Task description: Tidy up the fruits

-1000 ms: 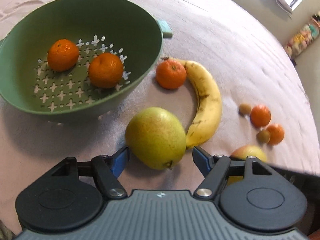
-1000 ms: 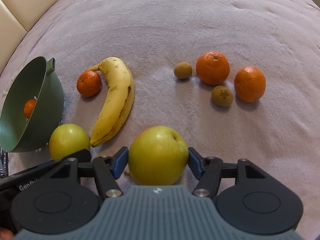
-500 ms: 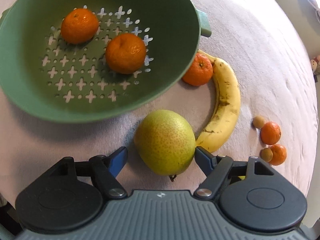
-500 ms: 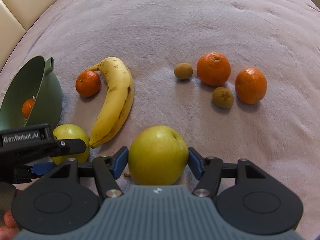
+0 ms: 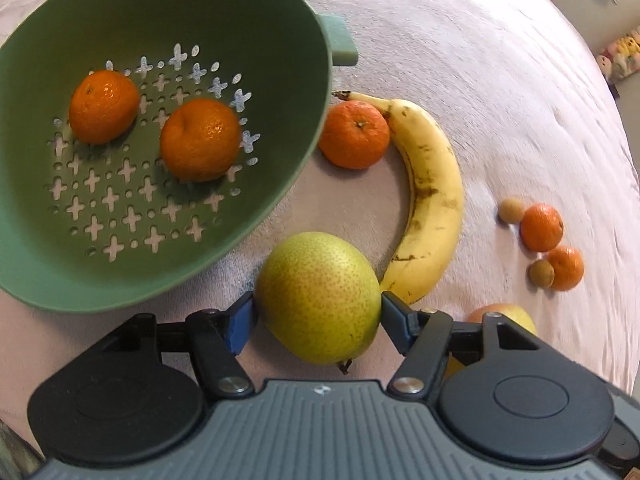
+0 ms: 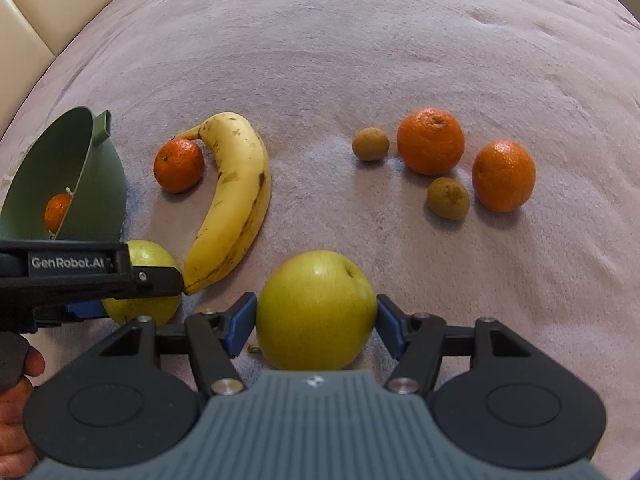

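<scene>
My left gripper [image 5: 318, 310] is shut on a green-yellow pear [image 5: 318, 296], held near the rim of the green colander [image 5: 160, 280]. Two tangerines [image 5: 104, 106] [image 5: 200, 140] lie inside the colander. My right gripper [image 6: 316, 316] is shut on a yellow-green apple [image 6: 316, 310] low over the cloth. The left gripper and its pear [image 6: 154, 256] also show at the left of the right wrist view, beside the colander [image 6: 100, 196].
On the pinkish cloth [image 6: 360, 60] lie a banana [image 6: 236, 196] with a tangerine [image 6: 179, 165] beside it, two more tangerines [image 6: 430, 146] [image 6: 503, 175] and two small brown fruits [image 6: 370, 144] [image 6: 448, 198]. Cream cushions [image 6: 40, 20] stand at the far left.
My left gripper has closed on the pear and moved with it toward the colander. My right gripper and its apple have stayed in place.
</scene>
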A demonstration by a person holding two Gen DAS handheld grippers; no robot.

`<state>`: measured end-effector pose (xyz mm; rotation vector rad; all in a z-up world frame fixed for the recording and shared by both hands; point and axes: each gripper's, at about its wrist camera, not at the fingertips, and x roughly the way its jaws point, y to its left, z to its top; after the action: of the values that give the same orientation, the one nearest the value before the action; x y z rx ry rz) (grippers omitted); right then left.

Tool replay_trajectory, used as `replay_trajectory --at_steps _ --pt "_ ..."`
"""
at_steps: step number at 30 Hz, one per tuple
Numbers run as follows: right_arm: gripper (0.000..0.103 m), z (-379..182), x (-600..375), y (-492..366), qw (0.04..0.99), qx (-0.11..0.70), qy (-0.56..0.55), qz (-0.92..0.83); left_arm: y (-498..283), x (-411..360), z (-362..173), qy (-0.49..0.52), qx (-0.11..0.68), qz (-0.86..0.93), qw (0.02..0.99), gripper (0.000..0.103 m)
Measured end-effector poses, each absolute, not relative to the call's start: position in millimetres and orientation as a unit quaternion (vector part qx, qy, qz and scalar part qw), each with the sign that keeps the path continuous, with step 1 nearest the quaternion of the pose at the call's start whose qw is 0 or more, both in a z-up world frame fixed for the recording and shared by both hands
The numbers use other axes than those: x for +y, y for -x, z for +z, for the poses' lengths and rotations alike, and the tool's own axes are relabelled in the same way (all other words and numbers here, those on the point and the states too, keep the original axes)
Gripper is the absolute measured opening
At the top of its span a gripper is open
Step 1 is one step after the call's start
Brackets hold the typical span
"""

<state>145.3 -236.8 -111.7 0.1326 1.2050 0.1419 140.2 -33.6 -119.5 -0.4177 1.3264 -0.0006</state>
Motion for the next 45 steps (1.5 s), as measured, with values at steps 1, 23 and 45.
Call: replay_trajectory --at_steps 1,23,45 --pt "0.061 -111.2 -235.6 -144.8 0.821 0.564 -0.059 0.068 -139.3 -34.5 -118.8 0.188 0.609 -0.005 0.770 0.075" --pt "0.061 -59.6 -238.7 -132.4 0.856 0.512 -0.041 0.057 -101.0 -40.2 -30.3 0.171 0.532 -0.108 0.822 0.075" --pt "0.061 -2.2 -118.2 -179.5 0.886 0.426 0.059 0.174 -131.0 51.3 9.2 0.104 0.546 -0.066 0.829 0.075"
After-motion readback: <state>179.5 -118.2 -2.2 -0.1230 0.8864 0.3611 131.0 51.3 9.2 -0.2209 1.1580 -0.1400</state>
